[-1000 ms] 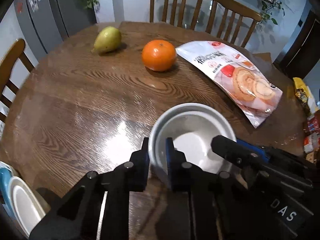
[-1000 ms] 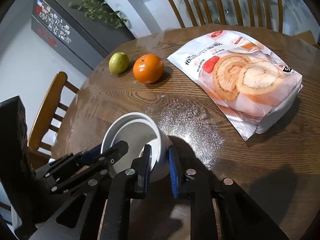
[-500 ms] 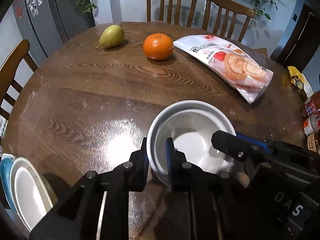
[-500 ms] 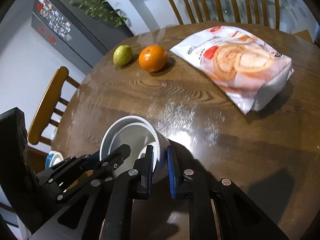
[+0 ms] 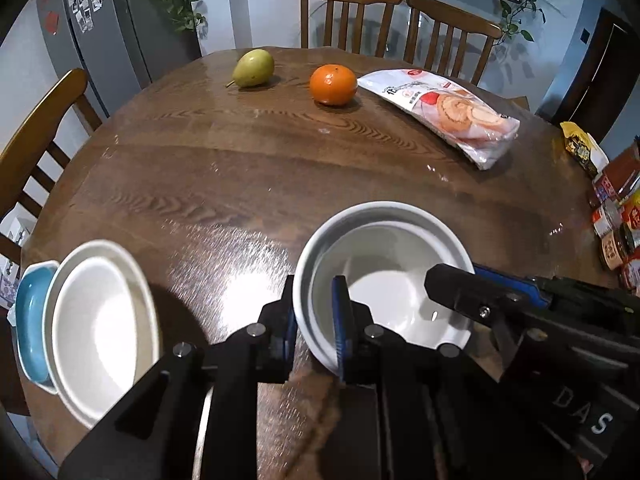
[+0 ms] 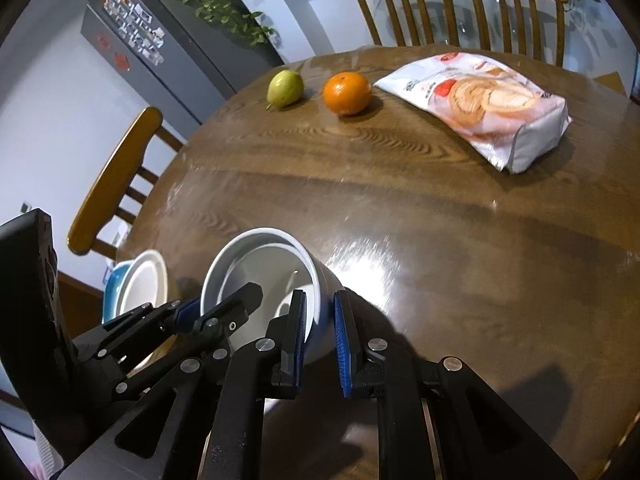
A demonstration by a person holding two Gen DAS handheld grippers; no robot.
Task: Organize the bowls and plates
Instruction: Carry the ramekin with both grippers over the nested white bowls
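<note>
A white bowl [image 5: 384,280] [image 6: 272,276] hangs just above the round wooden table [image 5: 240,168], gripped on two sides. My left gripper [image 5: 316,316] is shut on its near-left rim, one pad inside and one outside. On the opposite wall my right gripper [image 6: 320,328] is shut too; in the left wrist view it reaches in from the right [image 5: 484,300]. At the table's left edge a white plate [image 5: 100,328] [image 6: 142,284] lies on a blue dish [image 5: 30,320] [image 6: 114,280].
A green pear [image 5: 254,68], an orange [image 5: 333,84] and a bag of roll cakes [image 5: 444,110] lie at the far side. Jars and snack packets [image 5: 616,216] crowd the right edge. Wooden chairs [image 5: 40,128] ring the table; a grey fridge [image 5: 104,20] stands behind.
Both grippers have pulled back toward the near-left of the table with the bowl in them. The fruit and bag look farther off, and the white plate on the blue dish has come into fuller view.
</note>
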